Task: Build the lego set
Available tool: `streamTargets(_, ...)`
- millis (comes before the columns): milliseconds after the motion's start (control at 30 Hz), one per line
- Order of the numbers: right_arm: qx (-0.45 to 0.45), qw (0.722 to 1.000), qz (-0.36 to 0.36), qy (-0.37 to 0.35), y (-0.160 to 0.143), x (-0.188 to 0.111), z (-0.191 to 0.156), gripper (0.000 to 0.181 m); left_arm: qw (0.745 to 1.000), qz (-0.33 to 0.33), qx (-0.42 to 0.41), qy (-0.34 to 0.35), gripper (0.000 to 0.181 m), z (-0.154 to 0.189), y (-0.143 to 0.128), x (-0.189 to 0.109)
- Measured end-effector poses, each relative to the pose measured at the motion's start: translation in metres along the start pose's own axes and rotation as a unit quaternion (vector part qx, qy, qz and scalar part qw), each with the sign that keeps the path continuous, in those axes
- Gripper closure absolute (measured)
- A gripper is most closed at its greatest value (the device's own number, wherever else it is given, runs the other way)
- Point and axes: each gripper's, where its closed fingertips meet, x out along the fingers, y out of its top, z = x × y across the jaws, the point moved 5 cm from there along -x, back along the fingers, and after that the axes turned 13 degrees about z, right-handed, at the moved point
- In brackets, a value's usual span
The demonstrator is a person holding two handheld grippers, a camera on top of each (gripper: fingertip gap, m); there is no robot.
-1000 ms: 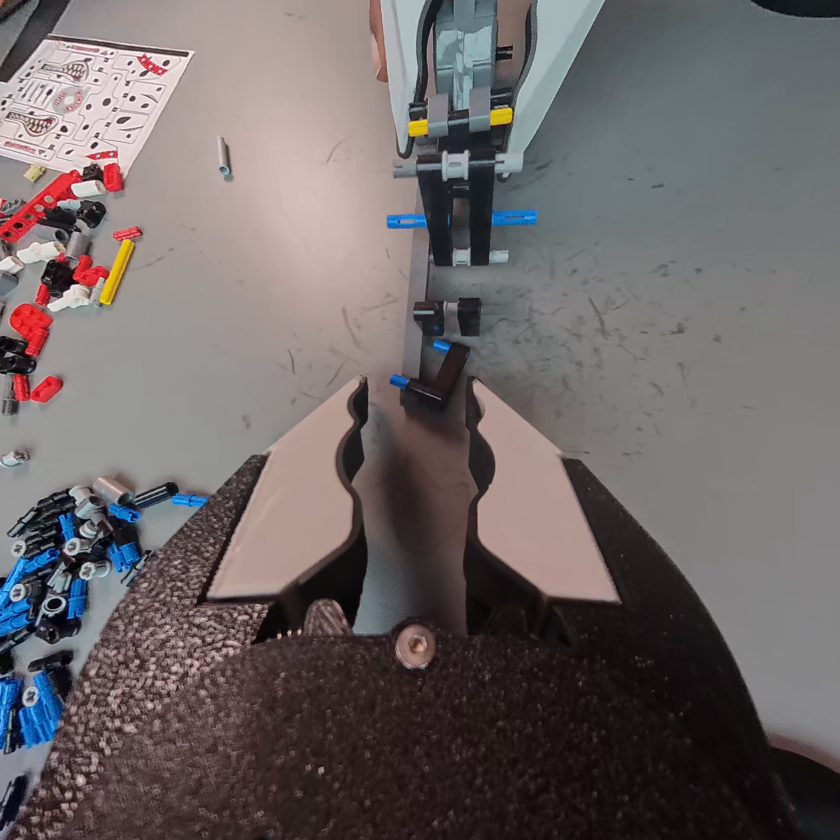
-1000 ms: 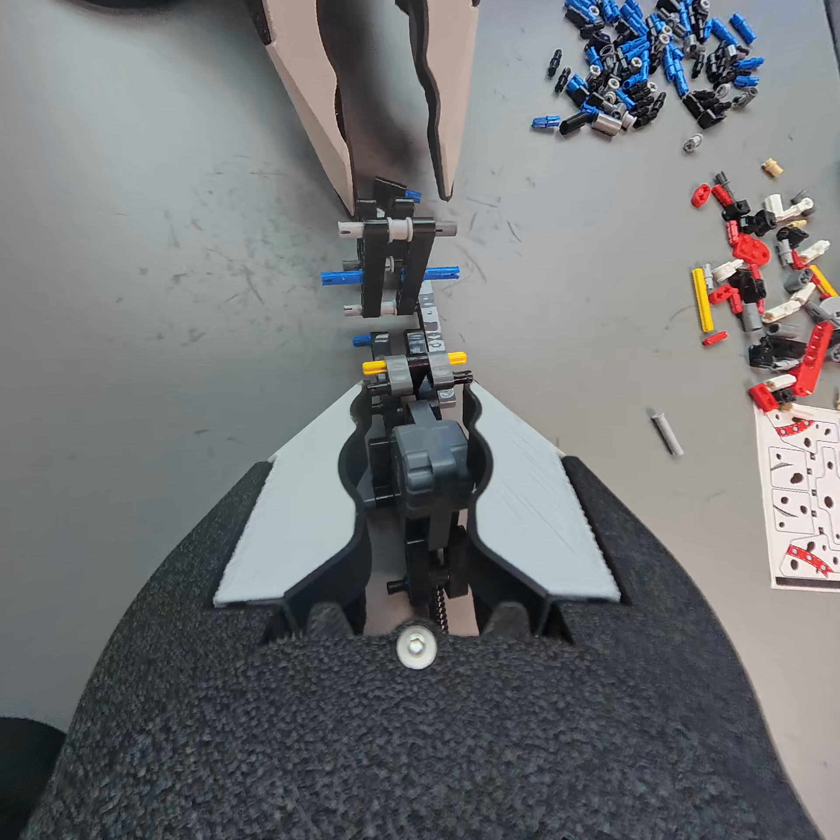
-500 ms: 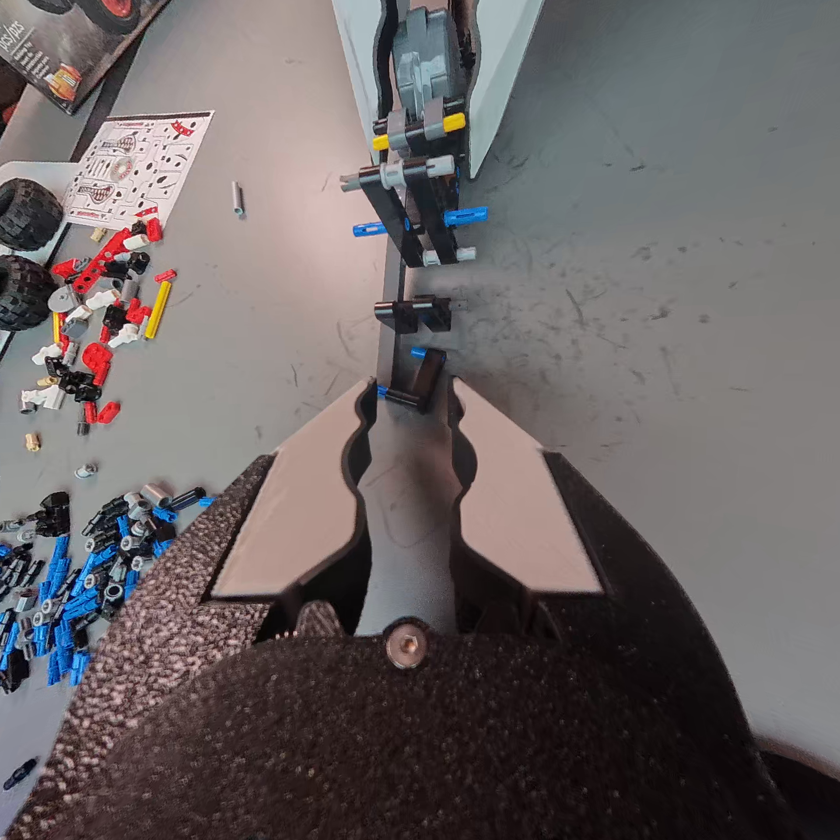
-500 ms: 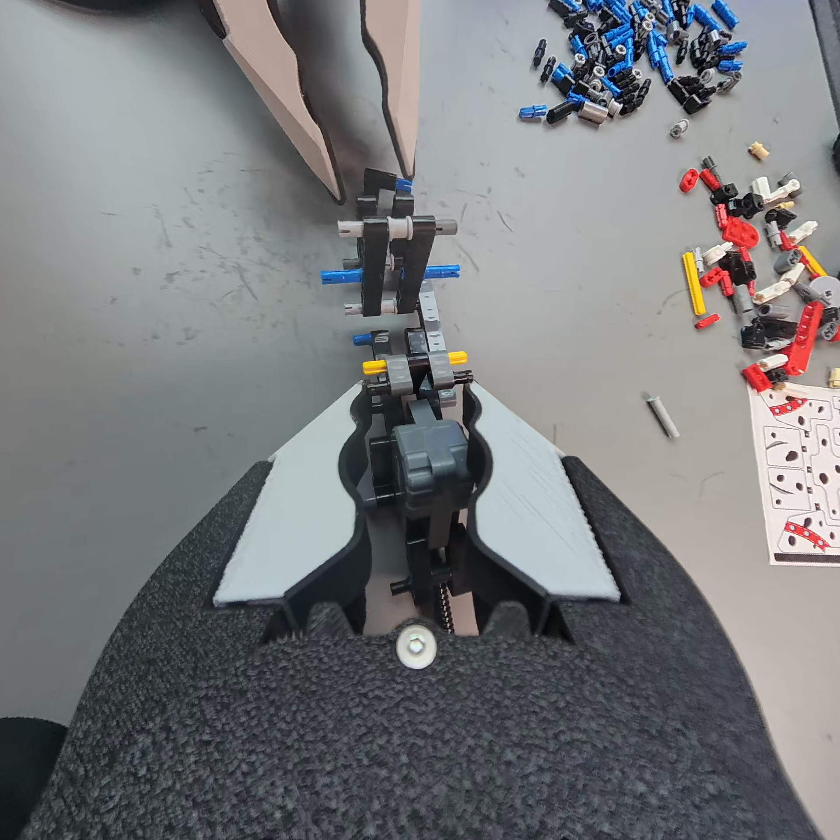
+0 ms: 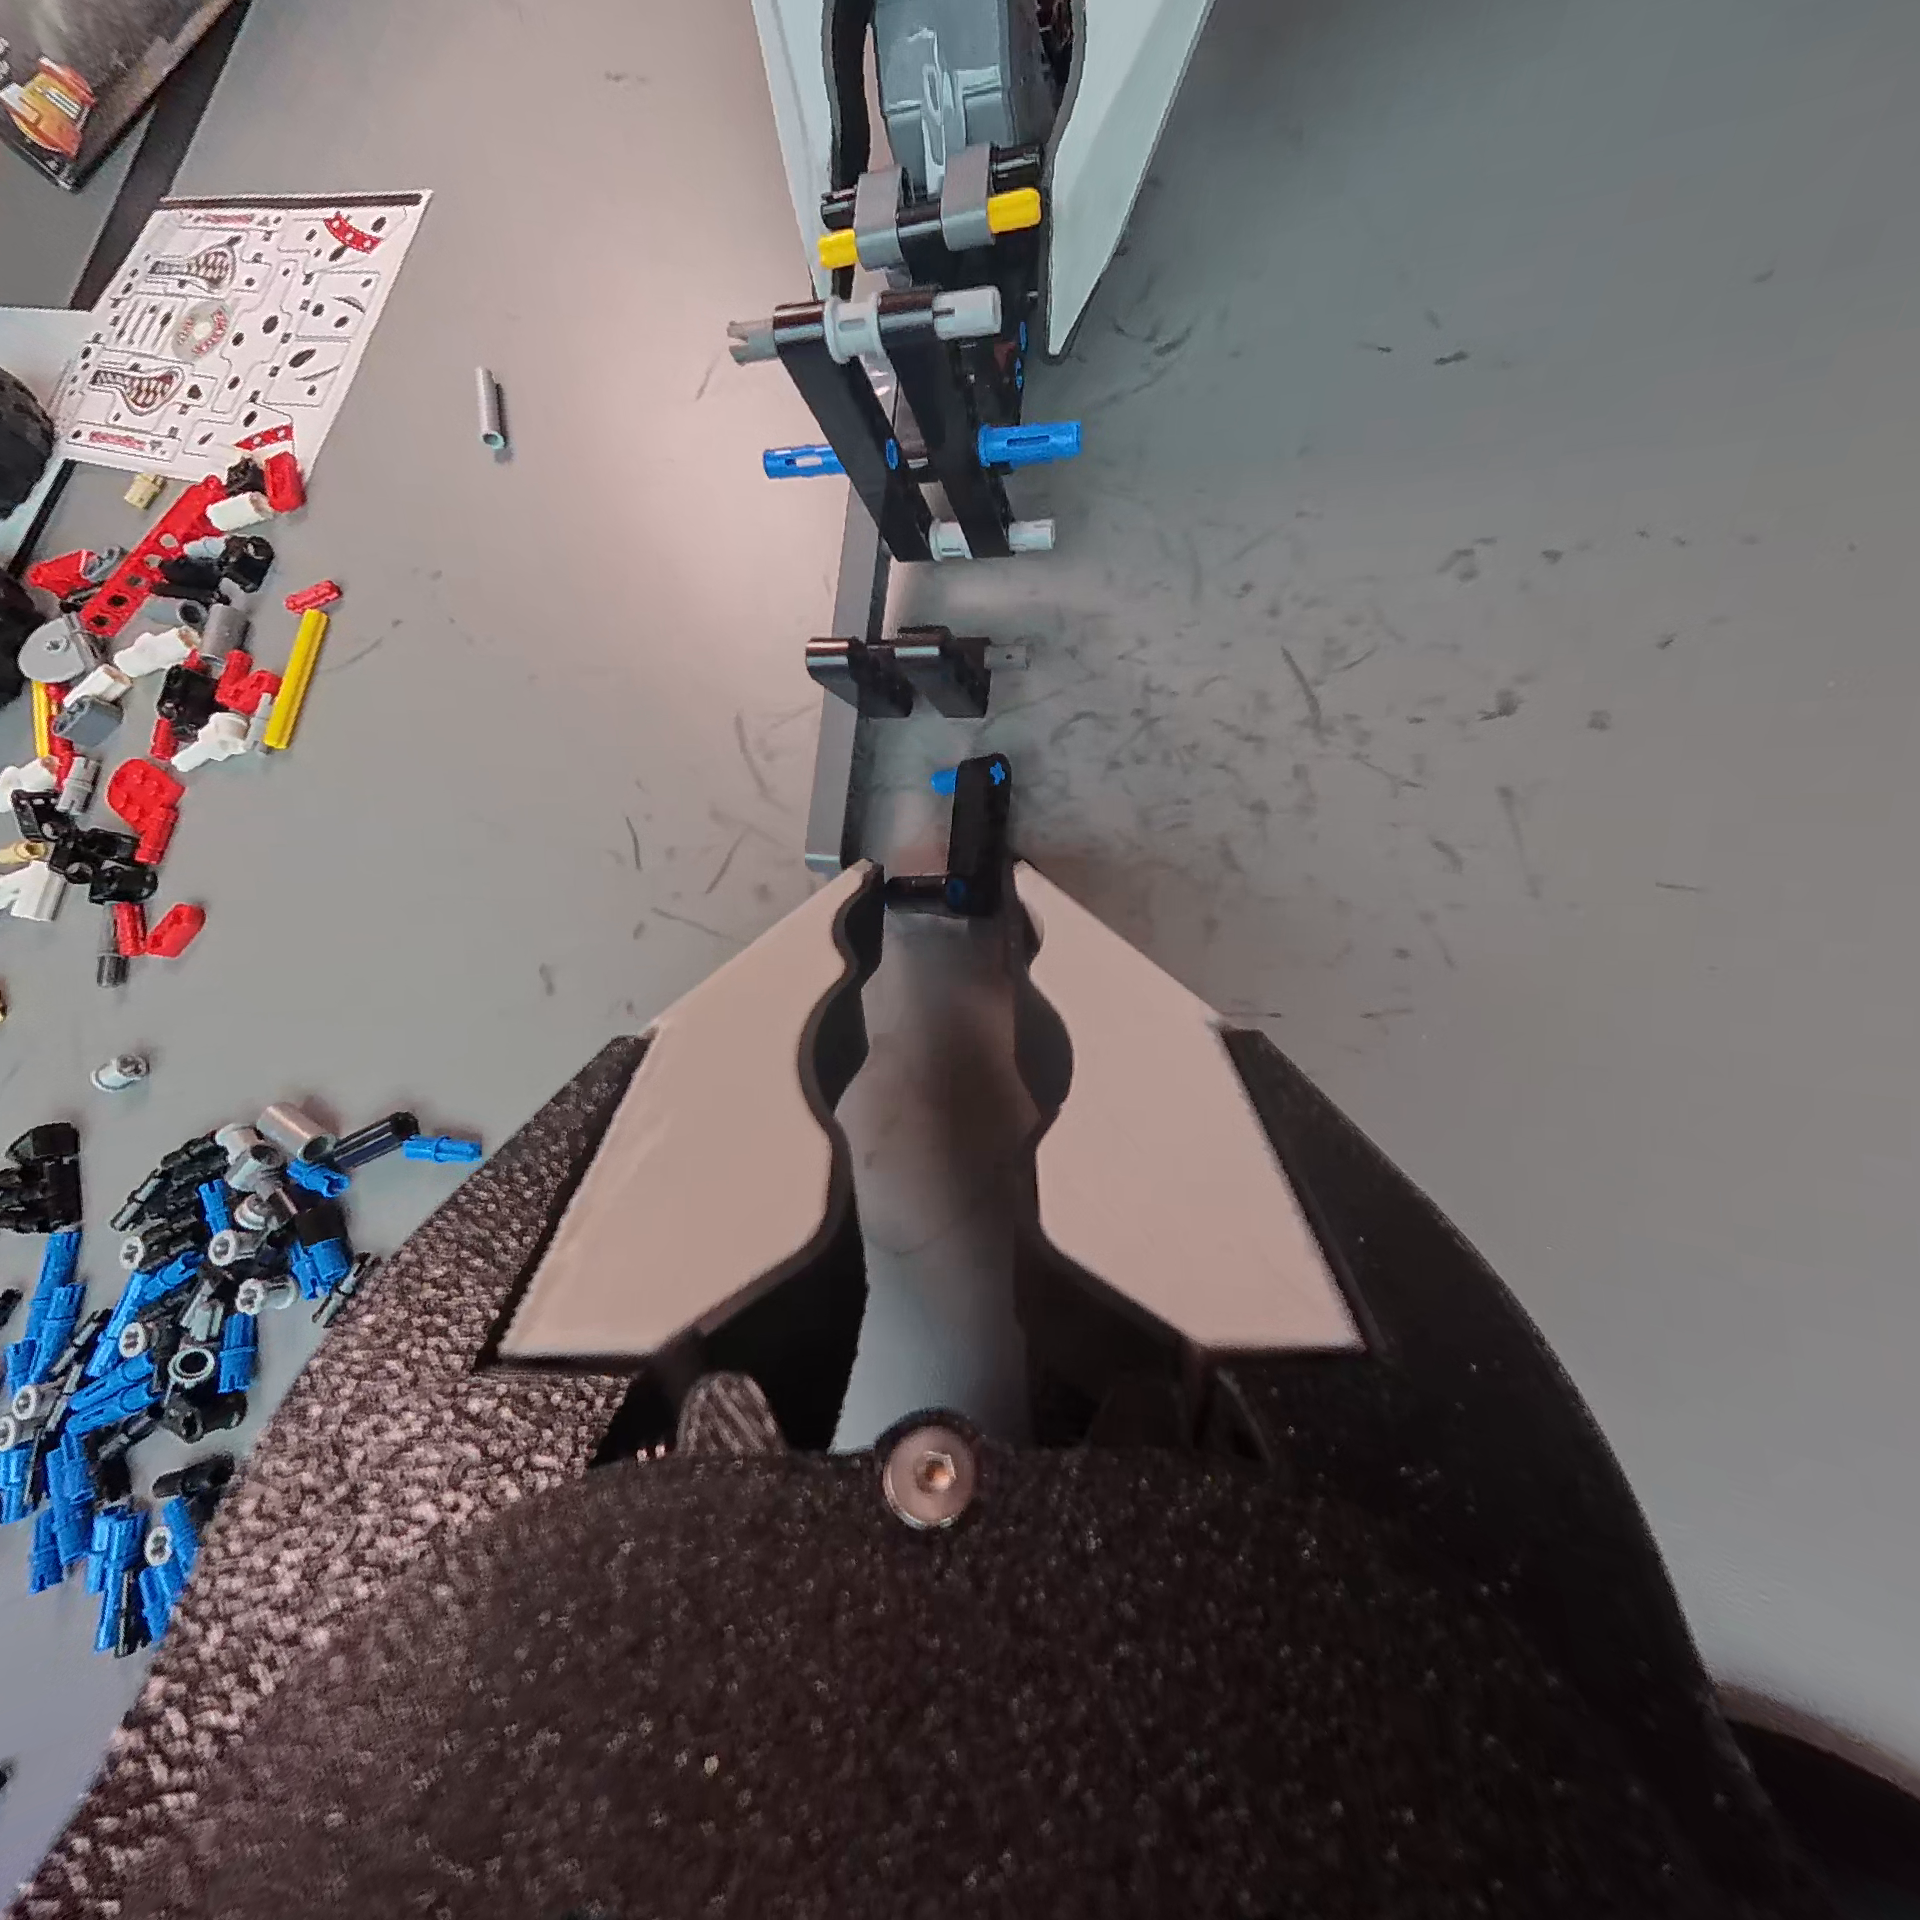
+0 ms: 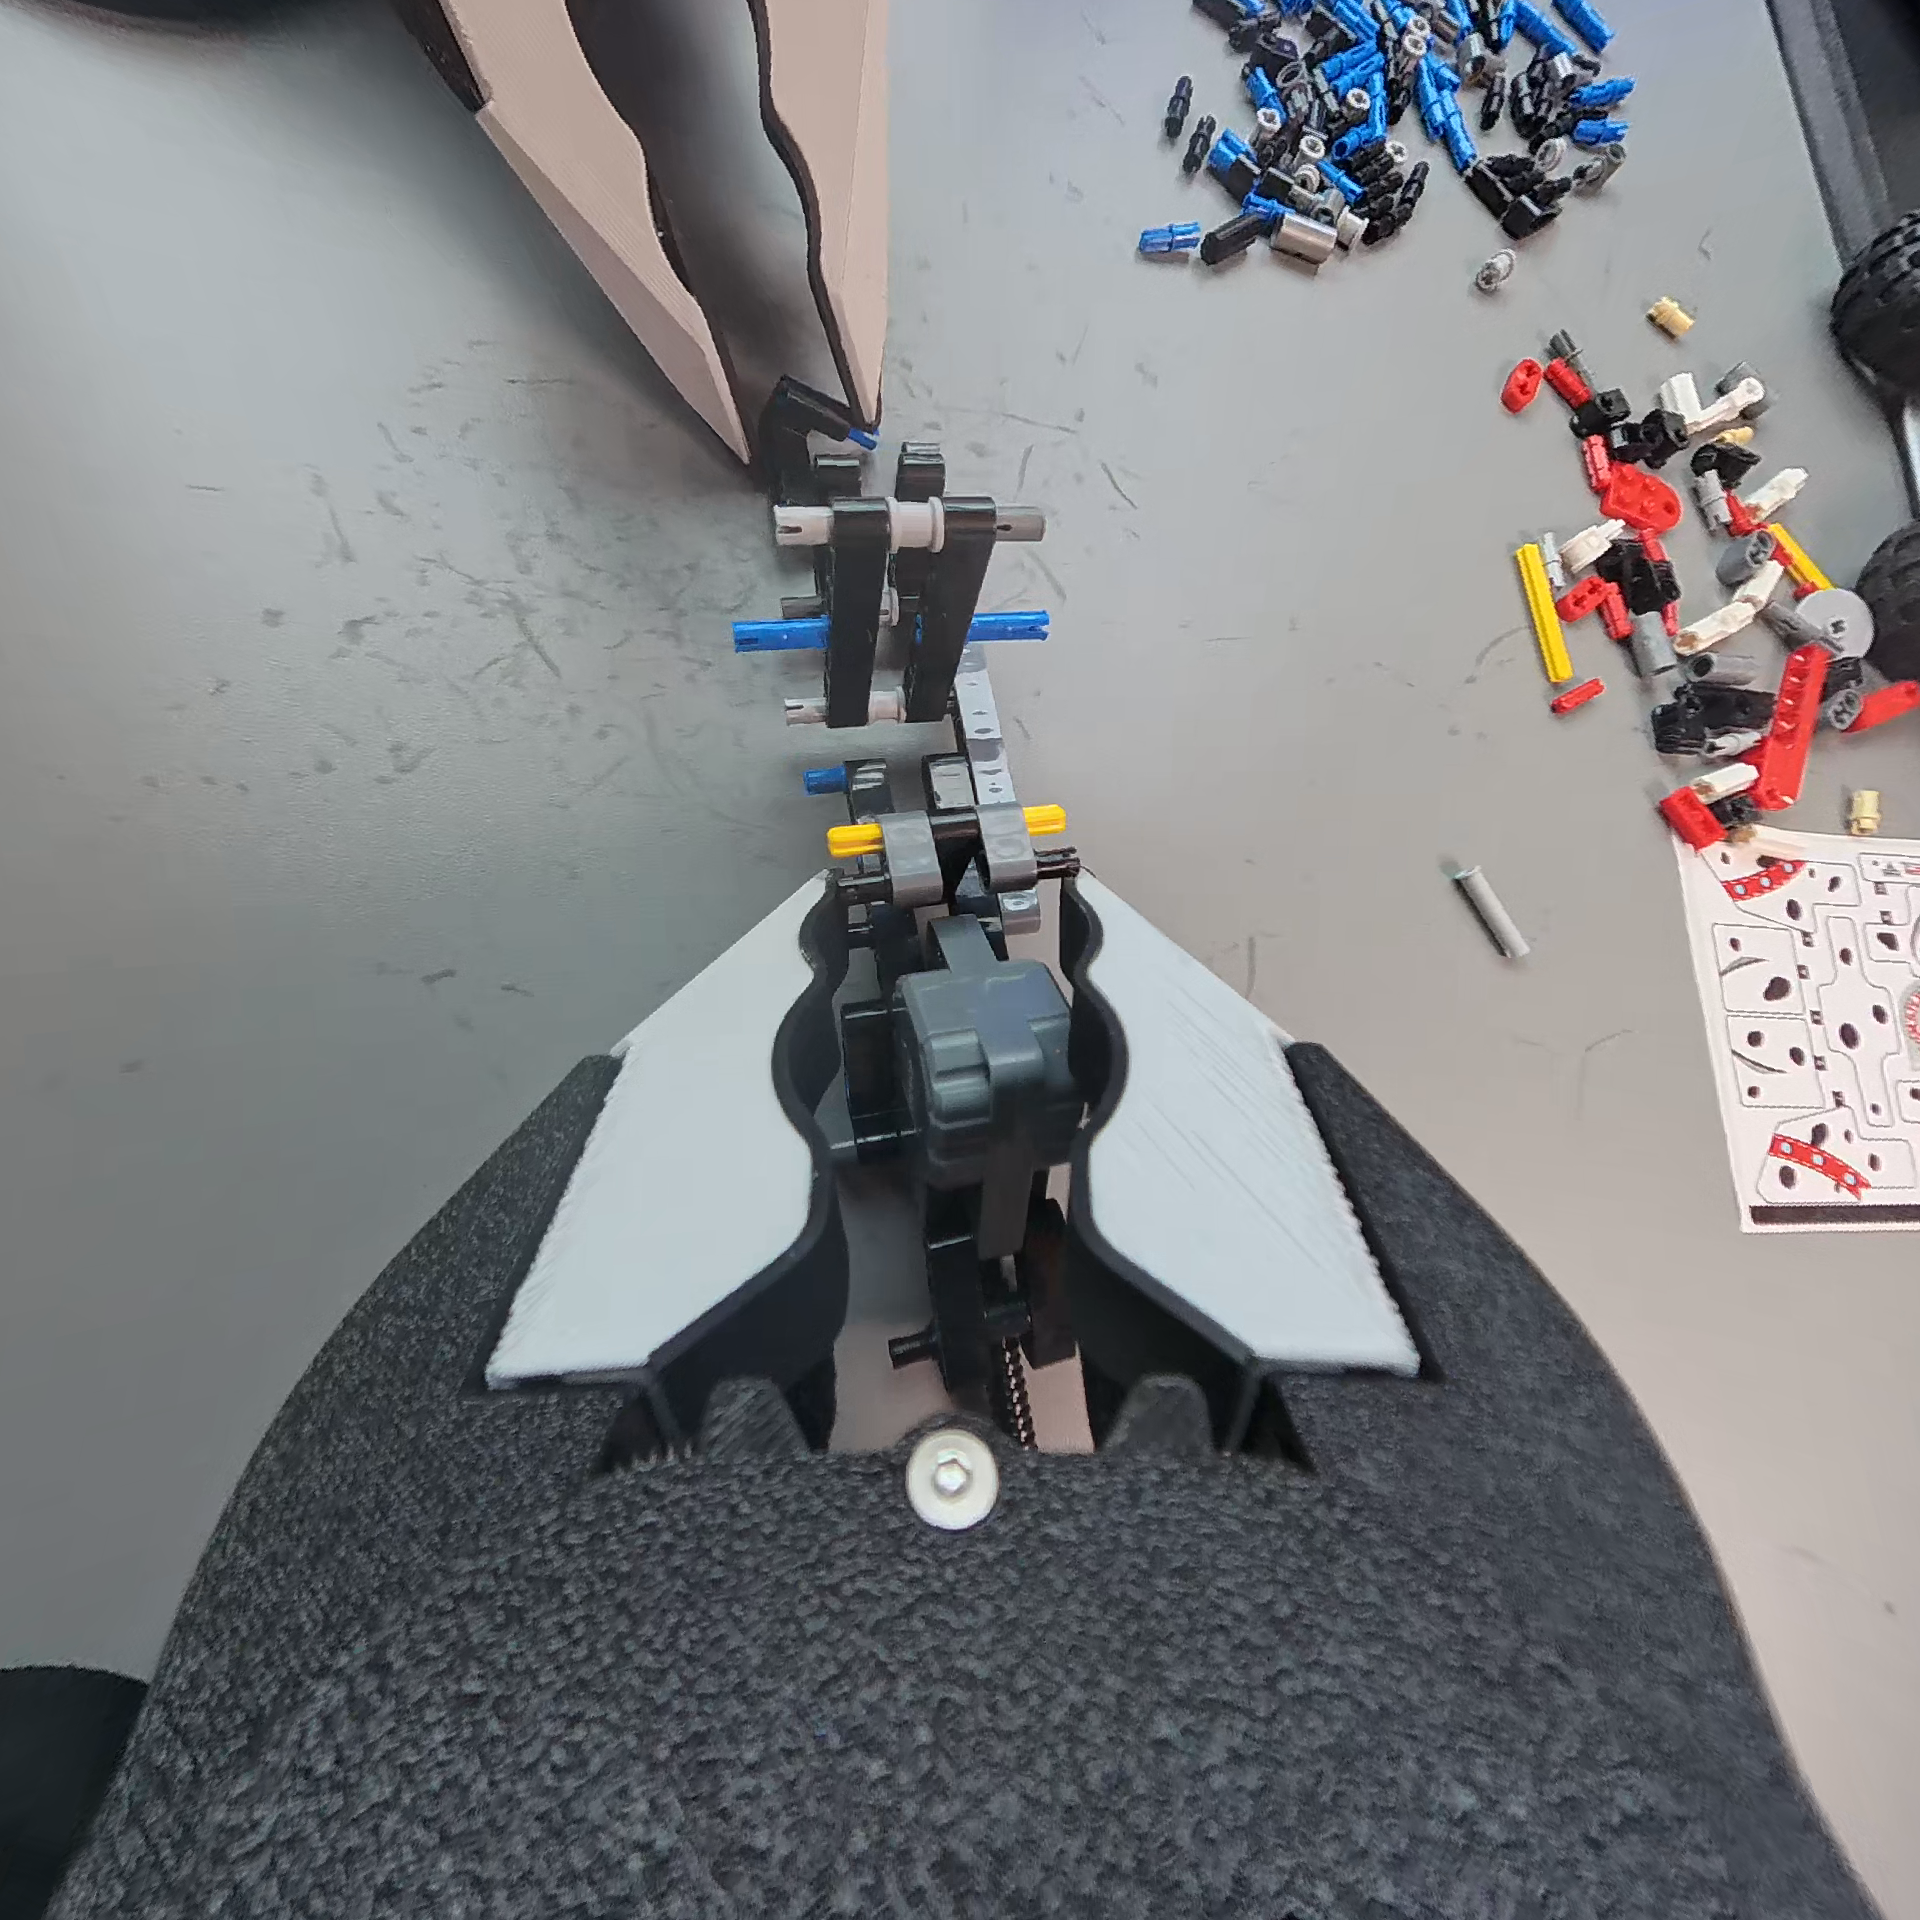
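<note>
A long lego assembly [image 5: 914, 447] of a grey beam, black liftarms, blue pins and a yellow axle hangs between both grippers above the grey table; it also shows in the right wrist view [image 6: 904, 613]. My right gripper [image 6: 951, 883] is shut on its dark grey block end [image 6: 982, 1049] and shows far off in the left wrist view [image 5: 940, 301]. My left gripper [image 5: 948, 871] has its fingertips closed on the black angled piece [image 5: 977, 831] at the other end. The left gripper also shows in the right wrist view [image 6: 808, 436].
A pile of blue and black pins [image 5: 156, 1299] [image 6: 1403, 104], a heap of red, white and black parts [image 5: 135, 675] [image 6: 1714, 582], a sticker sheet [image 5: 239, 322] [image 6: 1818, 1039], a loose grey tube [image 5: 490, 405] [image 6: 1488, 906] and black tyres [image 6: 1886, 281] lie to one side. The grippers' ends are close to 11 centimeters from one another.
My left gripper's fingers have narrowed their gap and closed around the black angled piece. The right gripper keeps its hold on the assembly.
</note>
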Motion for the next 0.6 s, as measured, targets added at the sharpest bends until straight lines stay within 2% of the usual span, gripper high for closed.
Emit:
streamTargets(467, 0.065, 0.996, 0.054, 0.018, -0.0029, -0.0079, 0.004, 0.142, 0.997, 0.034, -0.072, -0.013, 0.156, -0.0072, 0.0016, -0.0068)
streamTargets(600, 0.073, 0.996, 0.057, 0.019, -0.0029, -0.0076, 0.005, 0.143, 0.996, 0.053, -0.066, -0.007, 0.156, -0.0079, 0.0072, -0.0092)
